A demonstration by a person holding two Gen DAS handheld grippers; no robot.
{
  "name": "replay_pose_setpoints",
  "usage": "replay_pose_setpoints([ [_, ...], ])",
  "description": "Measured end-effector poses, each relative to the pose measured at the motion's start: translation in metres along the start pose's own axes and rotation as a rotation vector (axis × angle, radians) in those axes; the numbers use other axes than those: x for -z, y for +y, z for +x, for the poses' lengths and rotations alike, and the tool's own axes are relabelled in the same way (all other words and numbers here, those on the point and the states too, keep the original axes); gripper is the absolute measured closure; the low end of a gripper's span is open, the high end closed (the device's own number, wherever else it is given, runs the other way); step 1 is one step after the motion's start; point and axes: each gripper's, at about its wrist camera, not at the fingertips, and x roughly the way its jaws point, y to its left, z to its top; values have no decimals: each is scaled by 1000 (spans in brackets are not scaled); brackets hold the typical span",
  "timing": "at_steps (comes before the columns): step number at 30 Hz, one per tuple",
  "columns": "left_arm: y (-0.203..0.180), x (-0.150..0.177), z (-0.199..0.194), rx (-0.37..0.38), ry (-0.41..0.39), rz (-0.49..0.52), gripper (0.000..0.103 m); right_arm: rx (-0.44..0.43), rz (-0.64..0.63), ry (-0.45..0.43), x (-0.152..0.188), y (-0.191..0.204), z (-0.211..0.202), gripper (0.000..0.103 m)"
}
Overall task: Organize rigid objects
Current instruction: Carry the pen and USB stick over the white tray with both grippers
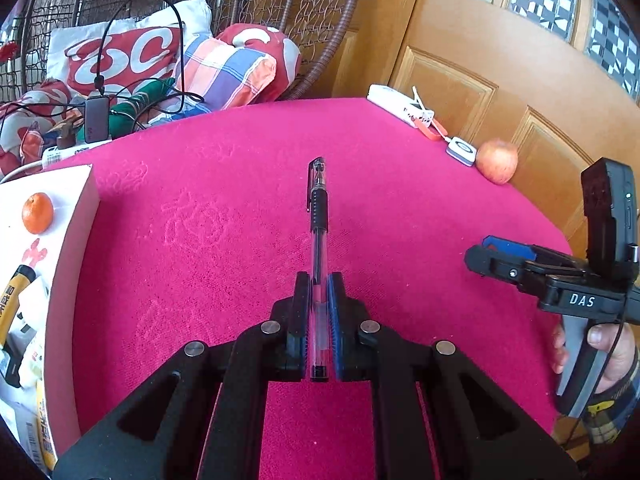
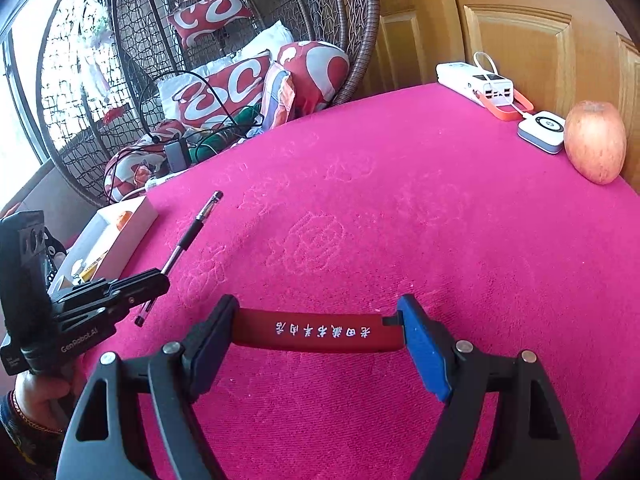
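Note:
My left gripper (image 1: 319, 280) is shut on a clear black-capped pen (image 1: 318, 216) that points forward over the pink tablecloth (image 1: 224, 248). The pen also shows in the right wrist view (image 2: 188, 236), held by the left gripper (image 2: 158, 280) beside the white box (image 2: 116, 236). My right gripper (image 2: 316, 312) grips a dark red bar with white characters (image 2: 316, 330) crosswise between its fingers, ends against the pads. It shows in the left wrist view (image 1: 476, 258) at the right.
The white box (image 1: 76, 216) at the left holds an orange (image 1: 37, 213) and packets. A white power bank (image 2: 476, 82), a small white device (image 2: 542, 130) and an apple (image 2: 596, 142) lie at the far right by the wooden door. A wicker chair with cushions stands behind.

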Motion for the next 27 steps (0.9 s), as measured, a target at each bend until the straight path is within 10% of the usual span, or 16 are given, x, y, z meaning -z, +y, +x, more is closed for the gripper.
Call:
replay_pose_setpoints([
  [27, 20, 3, -75, 15, -155, -111, 95, -66, -53, -68, -10, 41, -30, 22],
])
